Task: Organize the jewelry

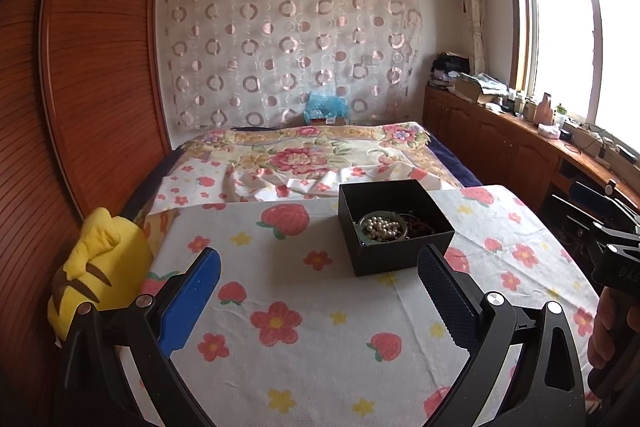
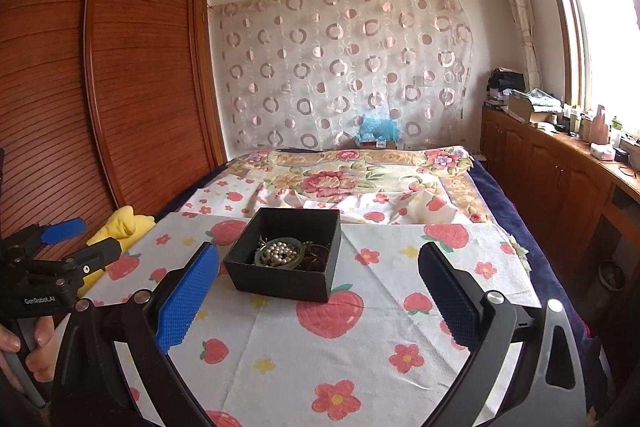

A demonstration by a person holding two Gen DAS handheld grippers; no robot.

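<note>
A black open box stands on a strawberry-and-flower cloth. Inside lie a white pearl string on a greenish ring and some dark red jewelry. My left gripper is open and empty, held short of the box, which sits toward its right finger. My right gripper is open and empty, the box between its fingers but farther off. The left gripper also shows in the right wrist view, and the right gripper's body at the left wrist view's right edge.
A yellow plush toy lies at the cloth's left edge by a wooden wardrobe. A floral quilt covers the bed behind the box. A wooden counter with clutter runs under the window on the right.
</note>
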